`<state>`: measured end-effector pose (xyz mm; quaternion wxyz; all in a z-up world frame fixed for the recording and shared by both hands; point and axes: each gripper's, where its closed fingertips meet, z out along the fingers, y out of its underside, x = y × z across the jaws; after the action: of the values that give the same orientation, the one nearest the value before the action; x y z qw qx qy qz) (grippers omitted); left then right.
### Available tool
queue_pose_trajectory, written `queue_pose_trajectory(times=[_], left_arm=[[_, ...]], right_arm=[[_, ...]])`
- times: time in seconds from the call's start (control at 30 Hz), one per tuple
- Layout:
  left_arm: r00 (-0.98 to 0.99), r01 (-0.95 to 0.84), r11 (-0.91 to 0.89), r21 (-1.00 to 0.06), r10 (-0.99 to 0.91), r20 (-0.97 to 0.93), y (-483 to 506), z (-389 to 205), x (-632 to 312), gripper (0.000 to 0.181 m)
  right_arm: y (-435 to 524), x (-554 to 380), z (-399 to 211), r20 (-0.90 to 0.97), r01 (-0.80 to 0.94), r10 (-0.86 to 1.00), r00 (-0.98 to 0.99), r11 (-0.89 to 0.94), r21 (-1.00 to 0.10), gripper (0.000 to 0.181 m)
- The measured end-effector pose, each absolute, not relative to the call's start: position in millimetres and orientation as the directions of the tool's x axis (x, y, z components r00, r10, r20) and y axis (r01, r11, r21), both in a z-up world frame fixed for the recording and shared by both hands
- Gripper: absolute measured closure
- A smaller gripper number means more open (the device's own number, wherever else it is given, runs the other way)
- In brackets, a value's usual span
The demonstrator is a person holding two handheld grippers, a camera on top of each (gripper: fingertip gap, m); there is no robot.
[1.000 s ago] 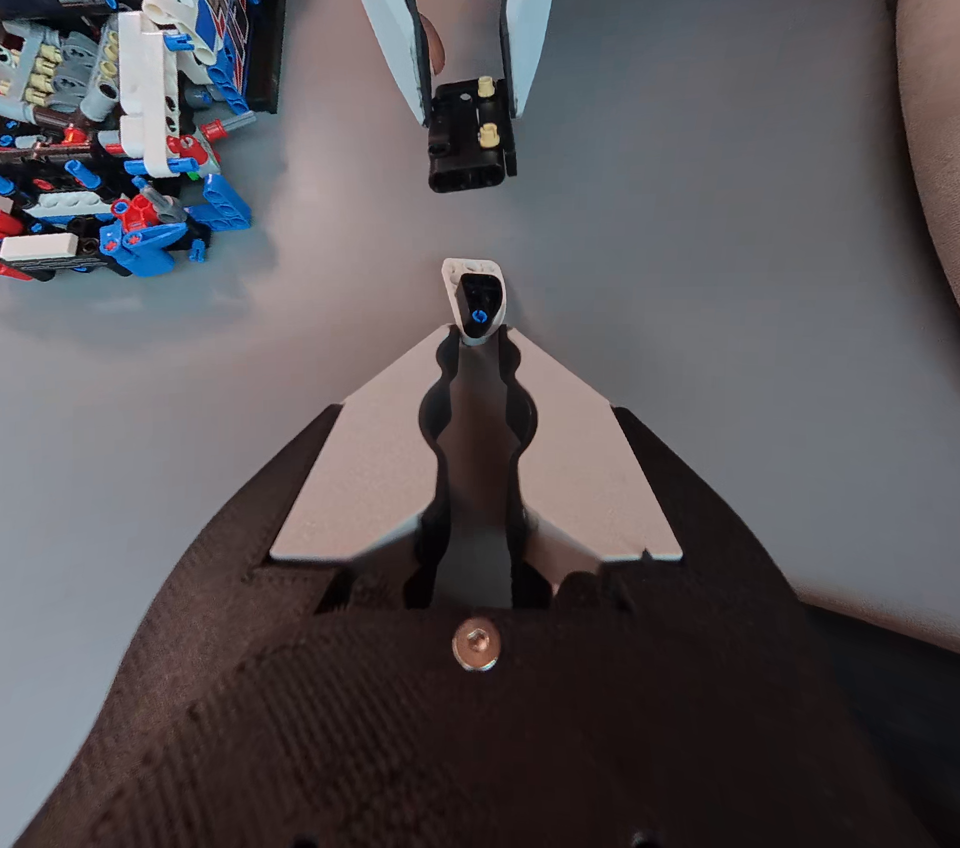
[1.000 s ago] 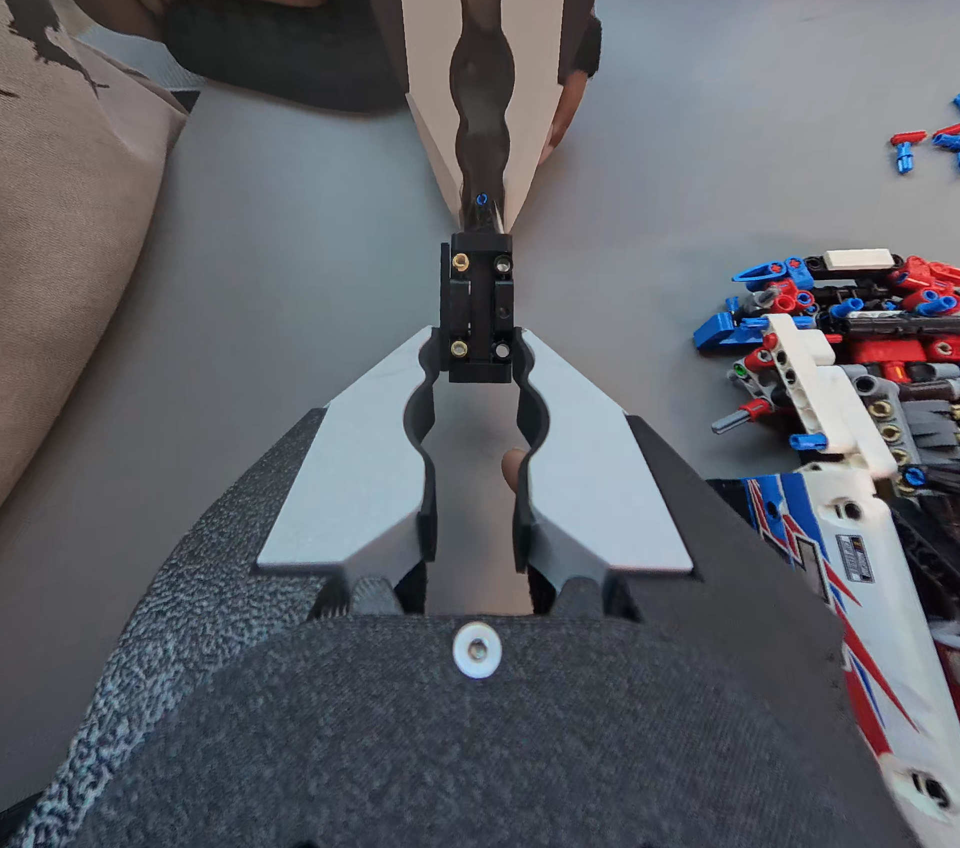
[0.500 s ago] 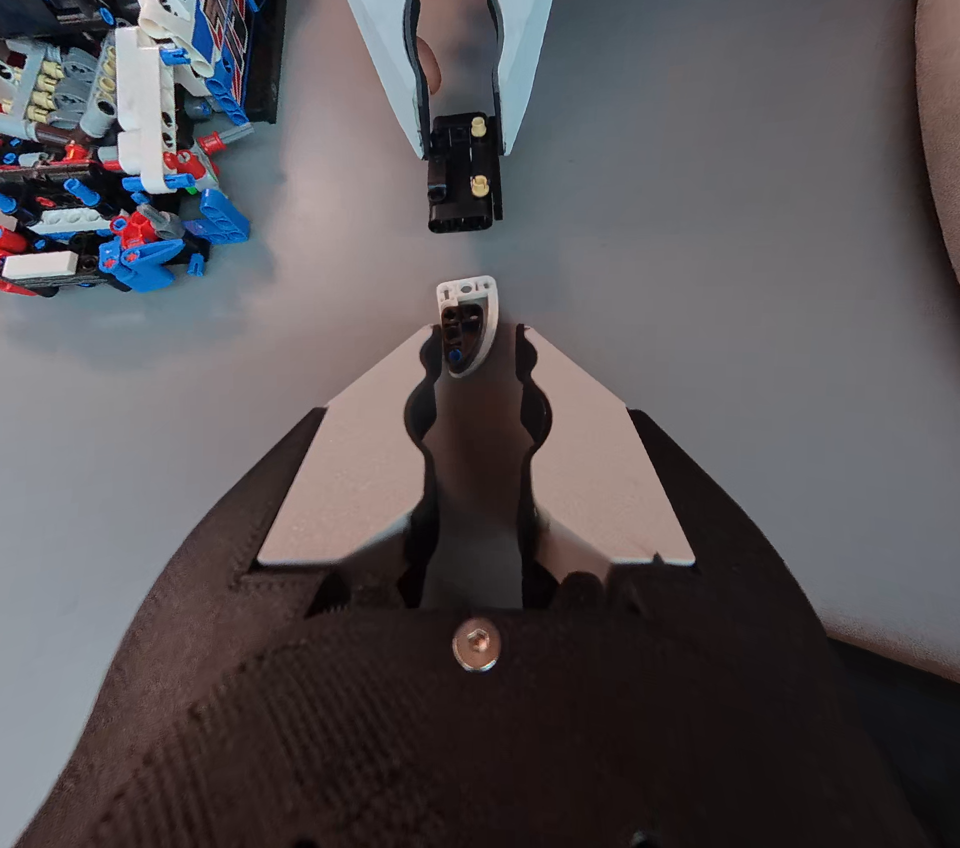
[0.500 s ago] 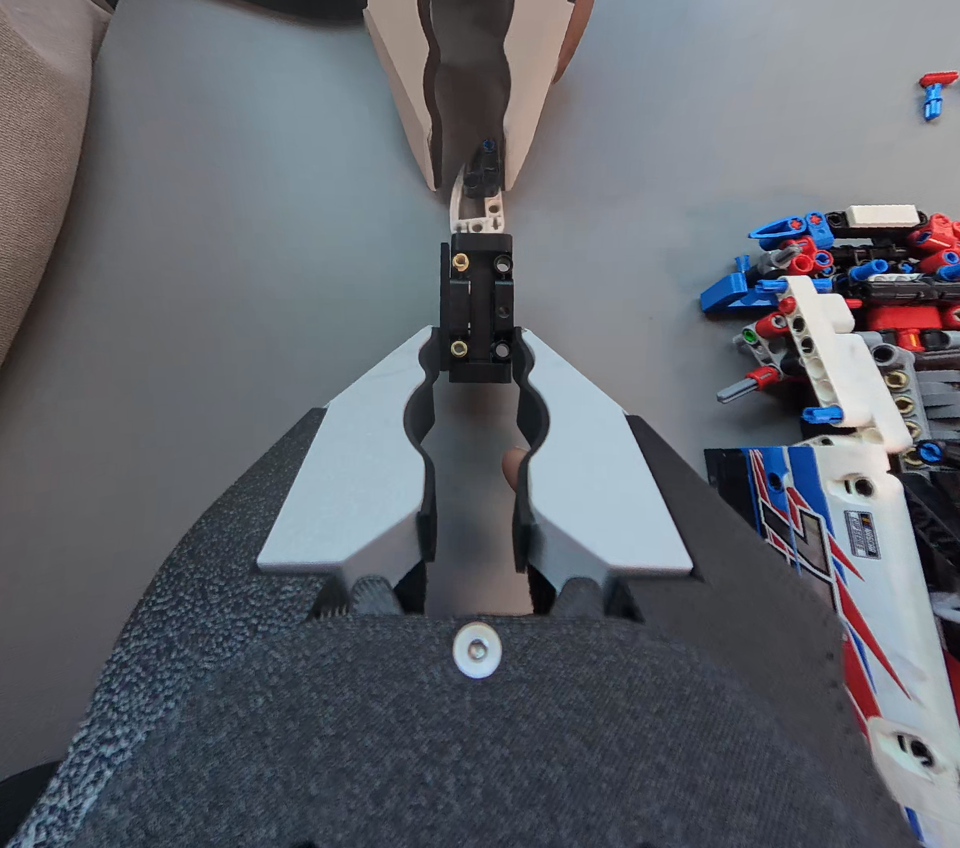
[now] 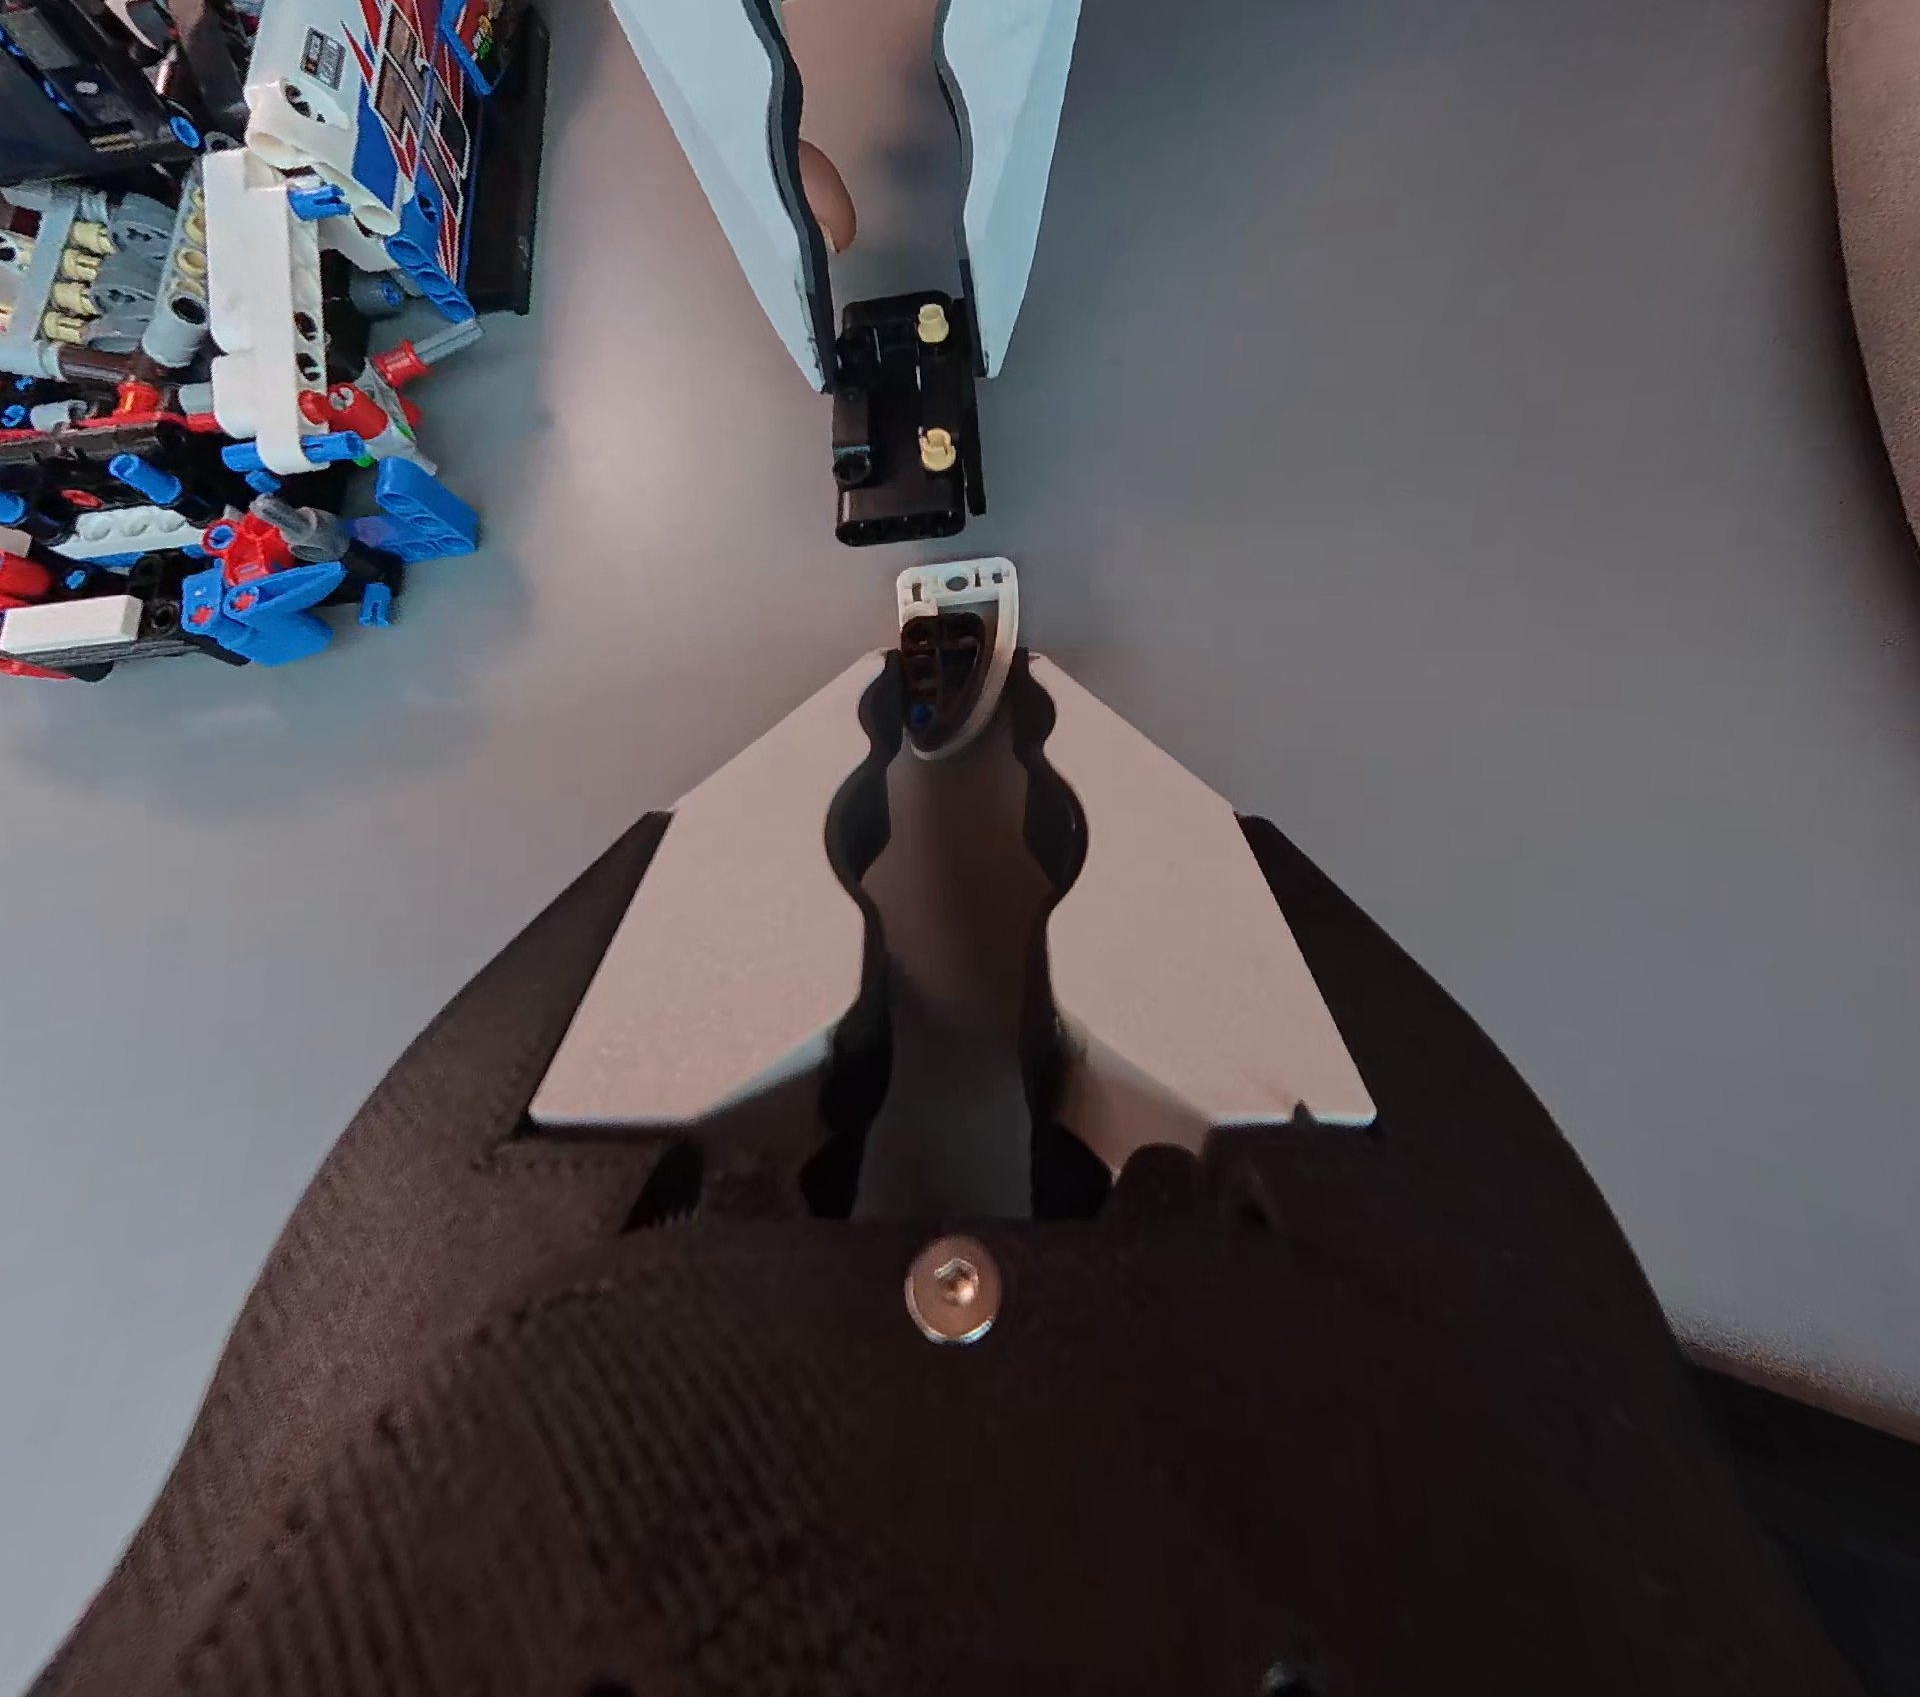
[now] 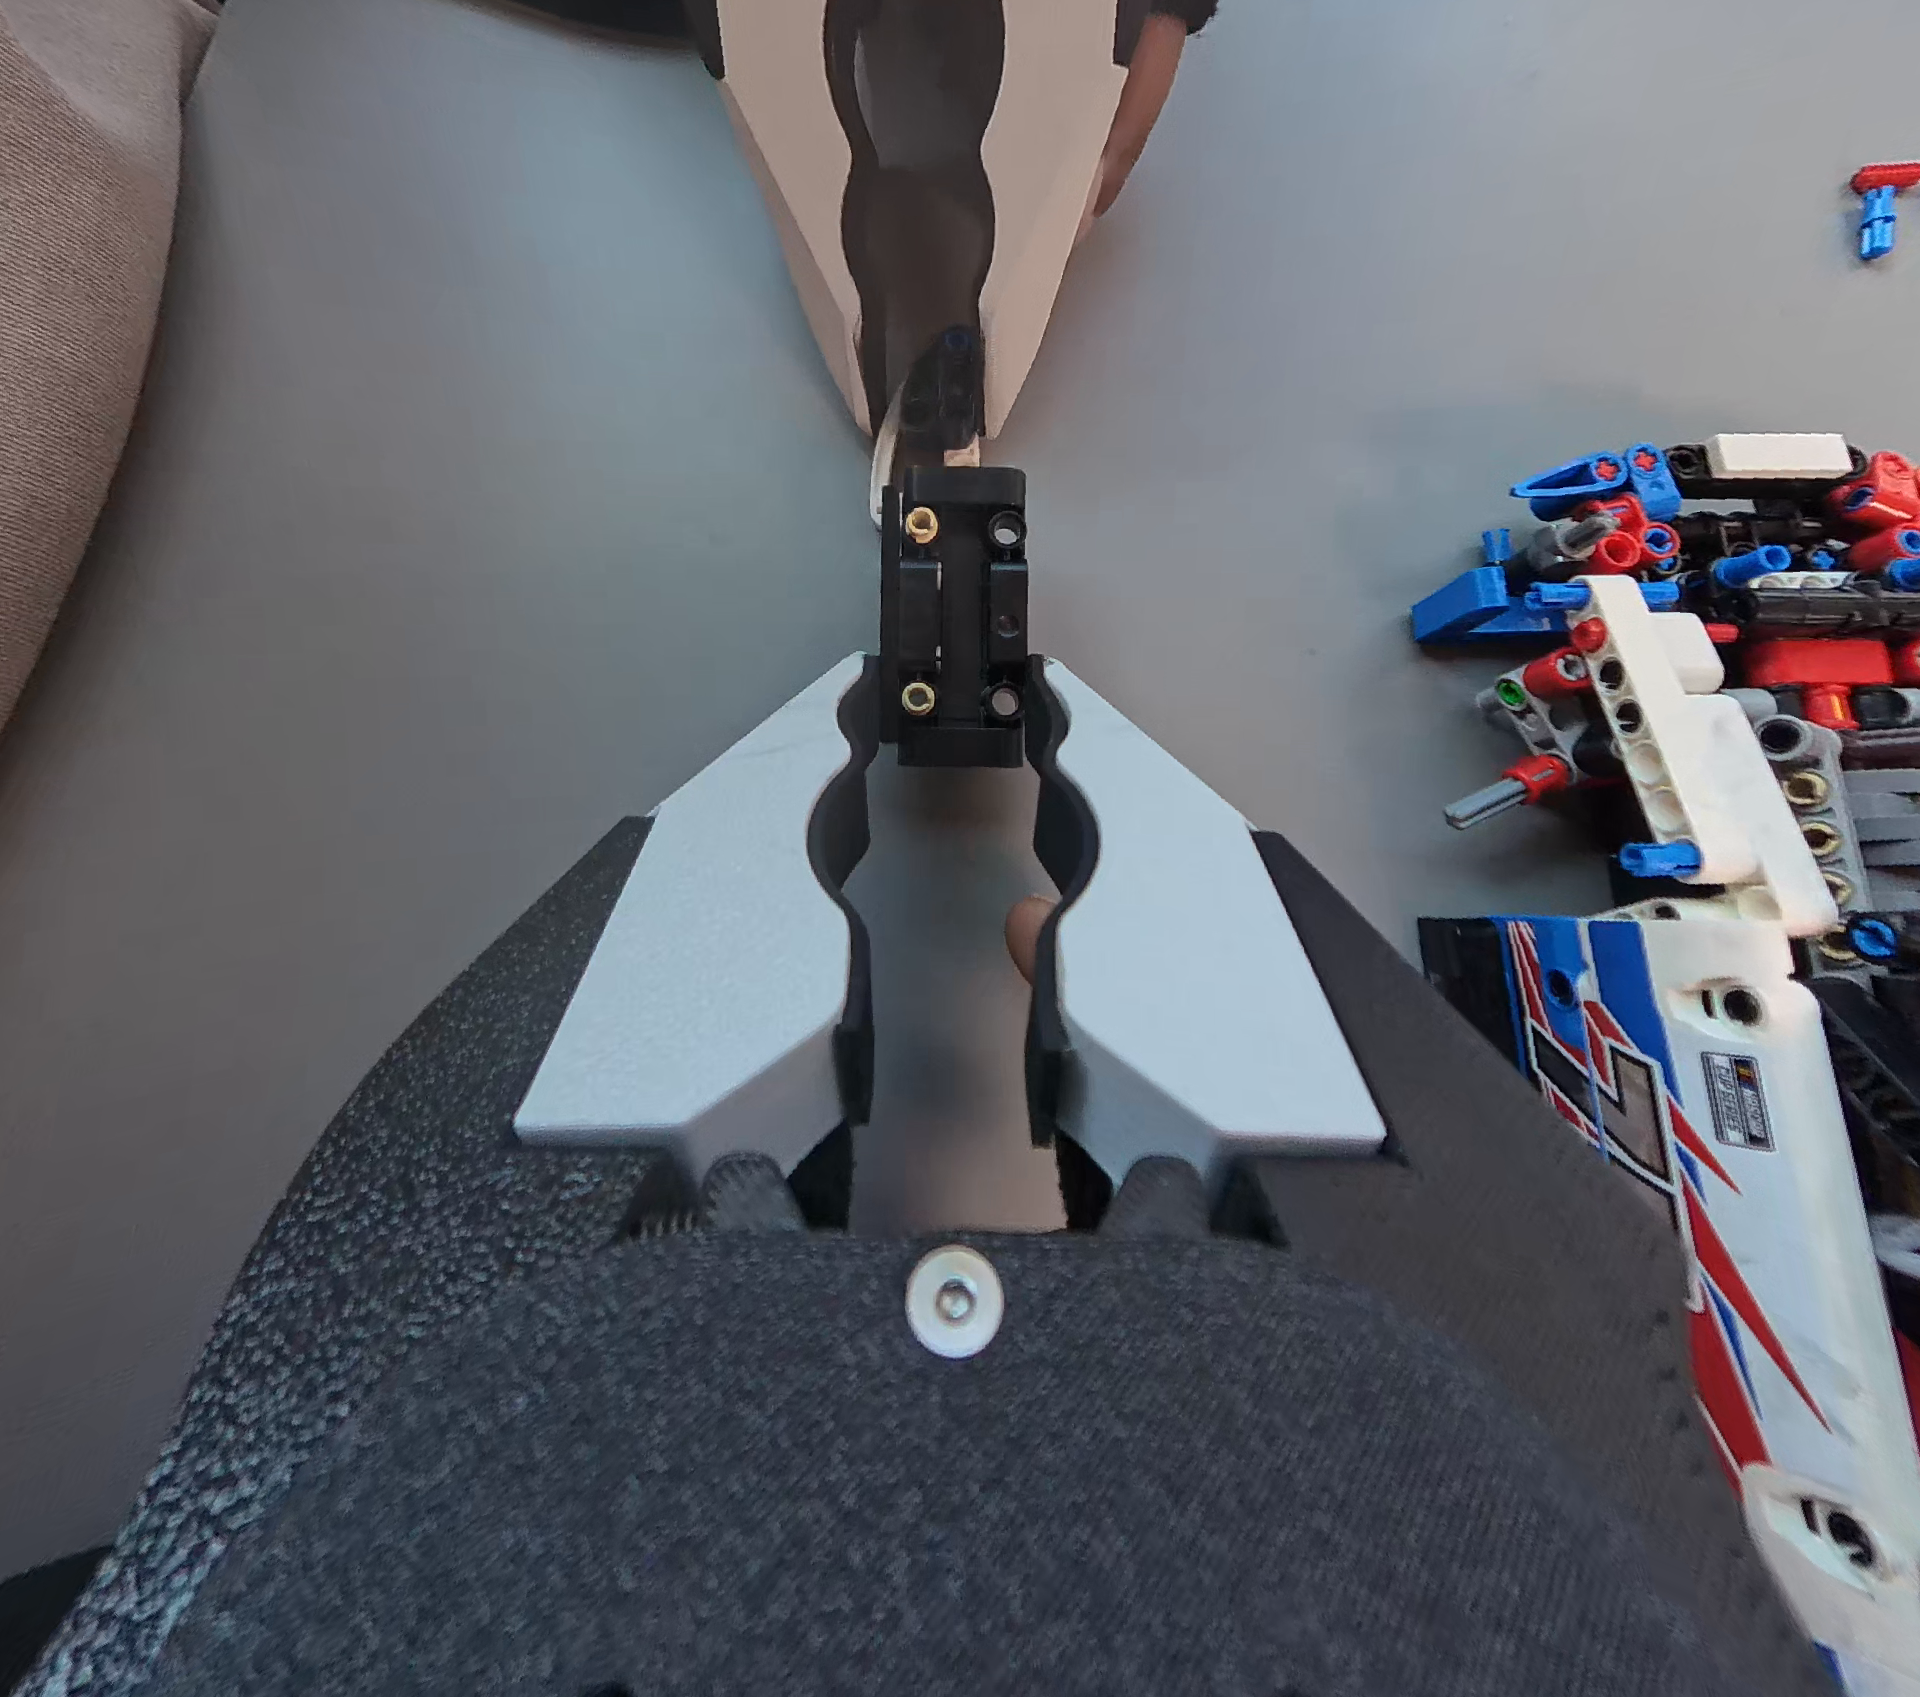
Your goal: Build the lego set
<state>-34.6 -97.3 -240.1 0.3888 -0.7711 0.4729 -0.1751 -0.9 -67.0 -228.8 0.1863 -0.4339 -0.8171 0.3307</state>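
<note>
Left wrist view: the left gripper (image 5: 956, 671) has its jaws clamped on a small white curved piece (image 5: 961, 608) with a black insert, held at the fingertips above the grey table (image 5: 1455, 504). Just beyond it, nearly touching, the right gripper (image 5: 902, 359) comes in from the far side with its jaws clamped on a black block (image 5: 906, 432) that carries two tan pins. A fingertip (image 5: 826, 198) shows between the right gripper's fingers. At far left lies the part-built model (image 5: 343, 89), white with red and blue stripes, among loose red, blue and black parts (image 5: 239, 567). Right wrist view: the right gripper (image 6: 954, 691) grips the black block (image 6: 956, 608) upright at its tips, and the left gripper (image 6: 925, 411) points in from the far side, holding the white piece (image 6: 883, 452) right at the block's far end, touching or almost so. The model (image 6: 1704, 1128) and parts (image 6: 1714, 525) lie at right, with a blue pin (image 6: 1875, 234) and a red one at far right, well apart from the pile.
</note>
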Motion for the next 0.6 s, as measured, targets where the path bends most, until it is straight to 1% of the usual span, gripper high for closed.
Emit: queue_pose_trajectory(times=[0.13, 0.3, 0.6], left_arm=[[0.505, -0.594, -0.247, -0.766, -0.855, -0.116, -94, -240, -34, 0.162], [0.517, -0.579, -0.267, -0.77, -0.851, -0.094, -94, -239, -37, 0.152], [0.515, -0.574, -0.29, -0.766, -0.855, -0.063, -97, -240, -42, 0.159]], right_arm=[[-70, -2, -228, 0.026, 0.581, 0.828, -0.56, 0.415, -0.701, 0.157], [-73, -3, -228, 0.039, 0.577, 0.825, -0.564, 0.428, -0.695, 0.157], [-77, -5, -229, 0.049, 0.577, 0.822, -0.568, 0.439, -0.689, 0.157]])
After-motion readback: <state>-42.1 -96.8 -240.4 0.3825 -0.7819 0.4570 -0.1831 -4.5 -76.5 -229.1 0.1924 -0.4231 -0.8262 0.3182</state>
